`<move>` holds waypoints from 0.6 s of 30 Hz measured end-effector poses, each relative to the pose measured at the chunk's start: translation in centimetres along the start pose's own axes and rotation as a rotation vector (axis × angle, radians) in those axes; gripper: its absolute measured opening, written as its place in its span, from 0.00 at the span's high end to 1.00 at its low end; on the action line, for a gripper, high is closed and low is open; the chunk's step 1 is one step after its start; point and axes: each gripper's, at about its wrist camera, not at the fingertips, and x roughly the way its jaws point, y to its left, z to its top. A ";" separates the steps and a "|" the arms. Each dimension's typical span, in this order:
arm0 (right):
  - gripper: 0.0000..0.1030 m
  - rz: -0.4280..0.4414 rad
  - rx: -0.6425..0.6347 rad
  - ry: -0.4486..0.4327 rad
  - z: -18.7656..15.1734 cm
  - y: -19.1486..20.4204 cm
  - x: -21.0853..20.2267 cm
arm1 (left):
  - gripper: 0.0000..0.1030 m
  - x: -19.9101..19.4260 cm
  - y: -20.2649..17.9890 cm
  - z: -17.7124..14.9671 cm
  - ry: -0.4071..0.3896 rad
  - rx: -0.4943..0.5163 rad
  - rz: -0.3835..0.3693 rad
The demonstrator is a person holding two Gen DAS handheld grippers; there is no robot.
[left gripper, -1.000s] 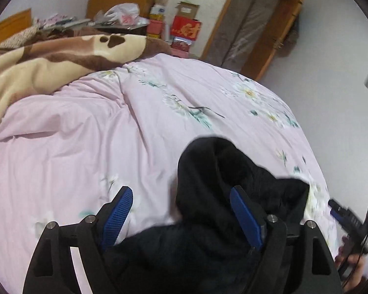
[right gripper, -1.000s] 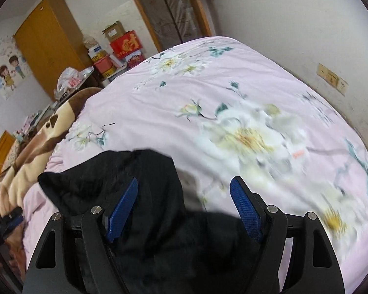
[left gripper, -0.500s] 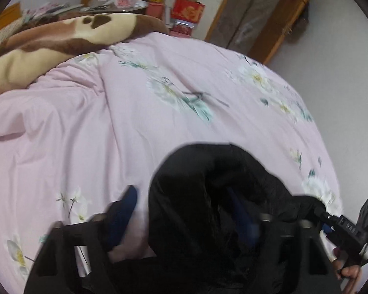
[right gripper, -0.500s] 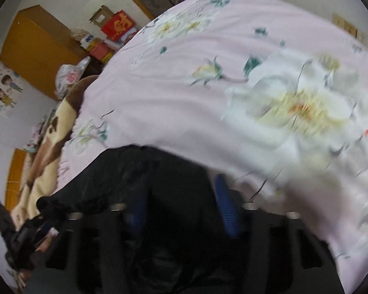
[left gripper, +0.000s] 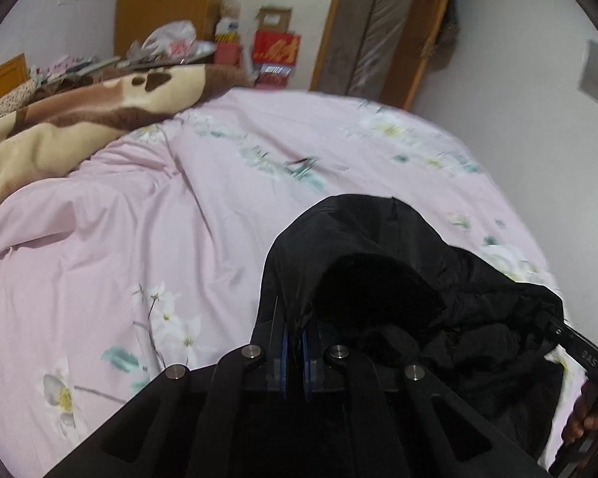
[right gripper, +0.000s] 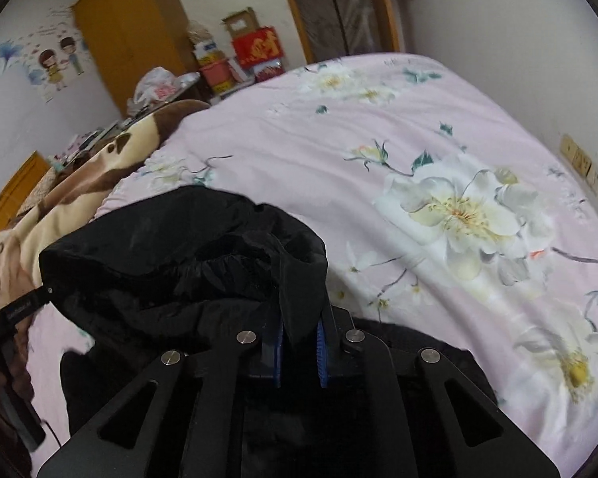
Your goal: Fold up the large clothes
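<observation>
The left gripper (left gripper: 294, 348) sits at the bottom middle of its view, its blue pads clenched on a thin edge of the black jacket (left gripper: 378, 279), which rises up and right from the pinch. The right gripper (right gripper: 299, 344) is low in the centre of its own view; its jaws are closing, and a fold of the jacket (right gripper: 187, 255) is pressed between the blue pads, the rest bunching up to the left.

The jacket lies in the lower part of both views on the pink bedcover (left gripper: 139, 239), humped and crumpled, with a rounded hood-like opening gaping dark at the middle. Its cloth is smooth and faintly shiny, puffed in soft ridges. The bedcover is flat cotton-looking cloth printed with large white flowers, lightly creased. A fuzzy brown-and-cream blanket (left gripper: 59, 119) is heaped at the upper left.
</observation>
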 end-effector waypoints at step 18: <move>0.84 -0.055 -0.119 0.042 -10.2 -1.0 -6.5 | 0.46 -6.6 8.2 -12.3 0.116 -0.178 -0.082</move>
